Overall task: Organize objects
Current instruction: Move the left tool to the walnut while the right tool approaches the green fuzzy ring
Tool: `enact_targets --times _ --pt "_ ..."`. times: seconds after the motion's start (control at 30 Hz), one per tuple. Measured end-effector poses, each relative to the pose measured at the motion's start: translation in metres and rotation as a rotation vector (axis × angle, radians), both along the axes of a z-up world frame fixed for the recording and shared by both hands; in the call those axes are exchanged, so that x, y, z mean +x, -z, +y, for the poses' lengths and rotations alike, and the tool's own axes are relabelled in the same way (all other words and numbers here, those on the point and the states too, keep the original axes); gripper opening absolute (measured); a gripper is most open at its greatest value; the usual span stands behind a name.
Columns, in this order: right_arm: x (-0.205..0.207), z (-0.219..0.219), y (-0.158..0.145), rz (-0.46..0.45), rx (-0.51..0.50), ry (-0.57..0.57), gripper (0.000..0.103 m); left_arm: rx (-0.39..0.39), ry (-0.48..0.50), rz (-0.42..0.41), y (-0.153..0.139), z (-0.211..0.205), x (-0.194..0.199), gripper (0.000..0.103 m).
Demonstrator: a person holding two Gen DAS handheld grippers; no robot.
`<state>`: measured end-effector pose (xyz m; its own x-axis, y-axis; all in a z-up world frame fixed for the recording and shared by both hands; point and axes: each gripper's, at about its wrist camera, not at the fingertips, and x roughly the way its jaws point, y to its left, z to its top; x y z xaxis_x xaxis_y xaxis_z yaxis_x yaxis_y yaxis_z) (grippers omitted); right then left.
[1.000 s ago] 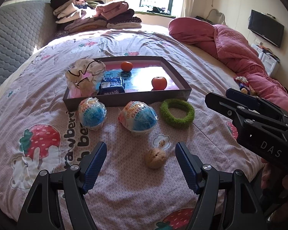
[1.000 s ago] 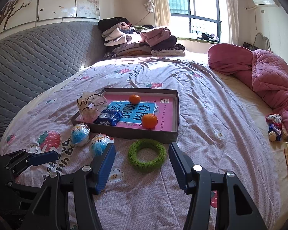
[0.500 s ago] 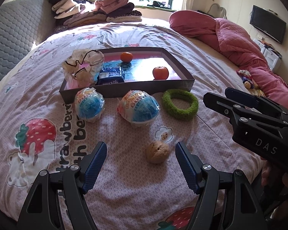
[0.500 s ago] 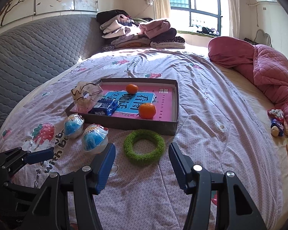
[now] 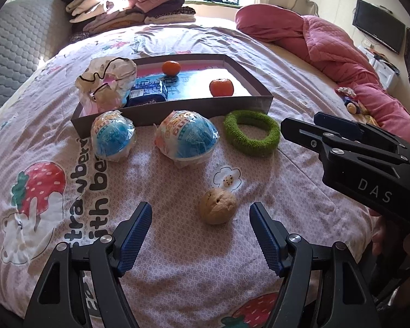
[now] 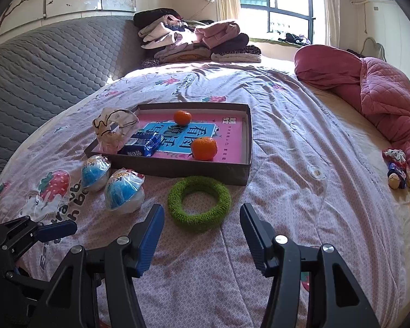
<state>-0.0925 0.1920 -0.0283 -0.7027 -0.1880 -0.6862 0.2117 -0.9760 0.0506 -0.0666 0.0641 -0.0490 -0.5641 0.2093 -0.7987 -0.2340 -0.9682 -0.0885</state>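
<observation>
A shallow dark box (image 5: 175,111) on the bed holds two oranges (image 5: 221,87), a blue packet (image 5: 147,93) and a crumpled plastic bag (image 5: 106,82). In front of it lie two wrapped blue egg toys (image 5: 187,138), a green fuzzy ring (image 6: 199,203) and a brown walnut-like ball (image 5: 218,210). My left gripper (image 5: 200,210) is open above the sheet, with the ball just ahead, nearer its right finger. My right gripper (image 6: 202,210) is open too, and the green ring lies just ahead of its fingertips. Nothing is held.
The bed has a strawberry-print sheet (image 5: 41,186). Folded clothes (image 6: 194,43) are stacked at the far end, and a pink quilt (image 6: 382,95) is heaped on the right. Small toys (image 6: 396,169) lie by the quilt. A grey padded headboard (image 6: 41,68) runs along the left.
Both grippers have sunk a little toward the bed, so the objects look slightly closer. The jaws keep the same width, and nothing on the bed has moved.
</observation>
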Motion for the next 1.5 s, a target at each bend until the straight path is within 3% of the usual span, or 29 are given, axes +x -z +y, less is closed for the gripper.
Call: enact_targets --times 0.97,1.3,1.5 --pt "-0.057 0.004 0.044 -0.066 0.035 0.095 0.057 -0.014 0.024 0.018 0.027 0.013 -0.012 0.075" --pt "-0.065 -0.003 0.058 -0.095 0.062 0.075 0.057 -0.007 0.026 0.021 0.033 0.013 -0.015 0.067" --pt "-0.067 -0.002 0.061 -0.099 0.045 0.064 0.045 -0.015 0.031 0.028 0.035 0.015 -0.016 0.060"
